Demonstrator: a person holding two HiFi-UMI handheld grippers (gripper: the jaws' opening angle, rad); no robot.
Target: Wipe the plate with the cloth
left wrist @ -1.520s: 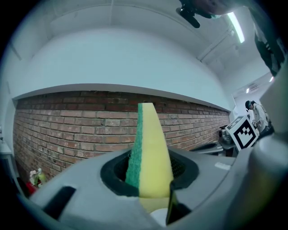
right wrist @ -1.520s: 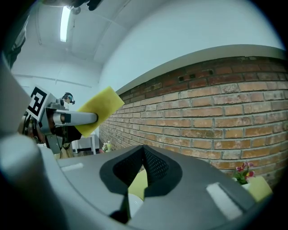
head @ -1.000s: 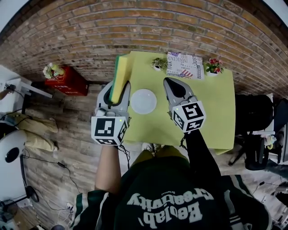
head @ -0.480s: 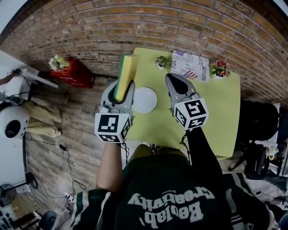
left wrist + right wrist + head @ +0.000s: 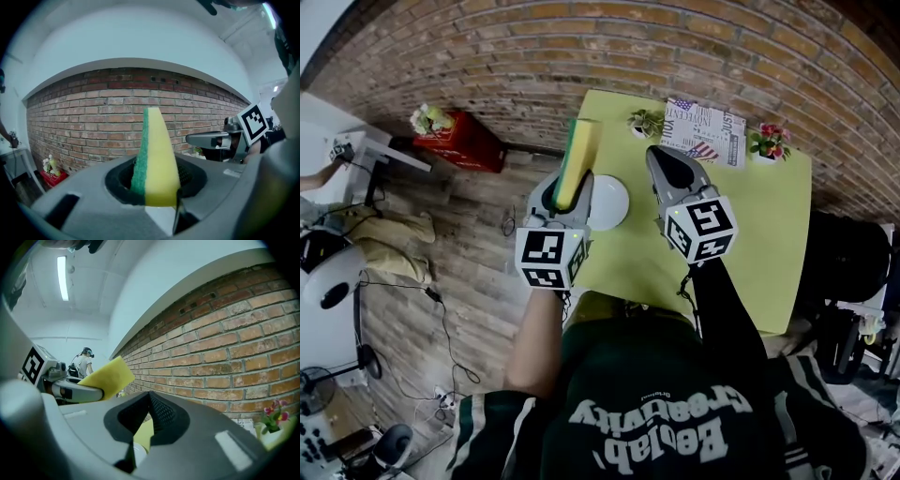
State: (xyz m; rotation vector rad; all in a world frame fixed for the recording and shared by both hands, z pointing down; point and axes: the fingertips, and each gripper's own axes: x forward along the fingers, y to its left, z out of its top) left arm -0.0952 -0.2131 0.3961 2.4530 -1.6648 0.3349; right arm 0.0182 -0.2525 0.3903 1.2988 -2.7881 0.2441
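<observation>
Brick wall is being faced. Sponge [image 5: 578, 155] is being gripped upright in left gripper [image 5: 568, 190] above desk's [image 5: 750, 234] left edge, beside plate [image 5: 609, 202]; right gripper [image 5: 660, 157] is being held closed, empty.

In the head view my left gripper [image 5: 570, 187] and its sponge [image 5: 578, 155] cover the white plate's [image 5: 611, 202] left side. The sponge's base is sunk out of sight between the jaws, and the printed sheet's [image 5: 705, 127] smaller lettering is too small to read.
</observation>
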